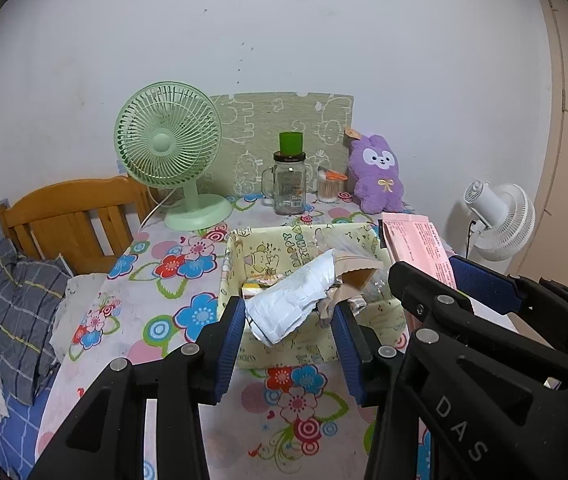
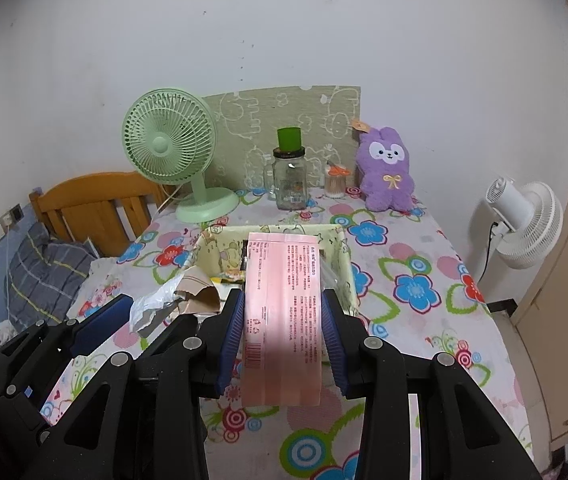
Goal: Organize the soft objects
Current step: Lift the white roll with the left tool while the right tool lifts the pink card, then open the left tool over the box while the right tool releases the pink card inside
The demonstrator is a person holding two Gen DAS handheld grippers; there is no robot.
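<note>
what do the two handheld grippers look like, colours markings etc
Both match. The left gripper and right gripper have matte black angular plastic linkage arms joined by round silver pivot pins. Each finger ends in a long, dark blue ribbed rubber pad. White "DAS" lettering is printed on the right gripper's black arm, seen from the left wrist. No cables or sleeves show.

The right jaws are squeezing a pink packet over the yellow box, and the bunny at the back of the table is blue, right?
Almost. The bunny is purple, not blue, as the right wrist view shows. The rest holds: the right gripper has its jaws on the pink packet over the yellow box.
</note>
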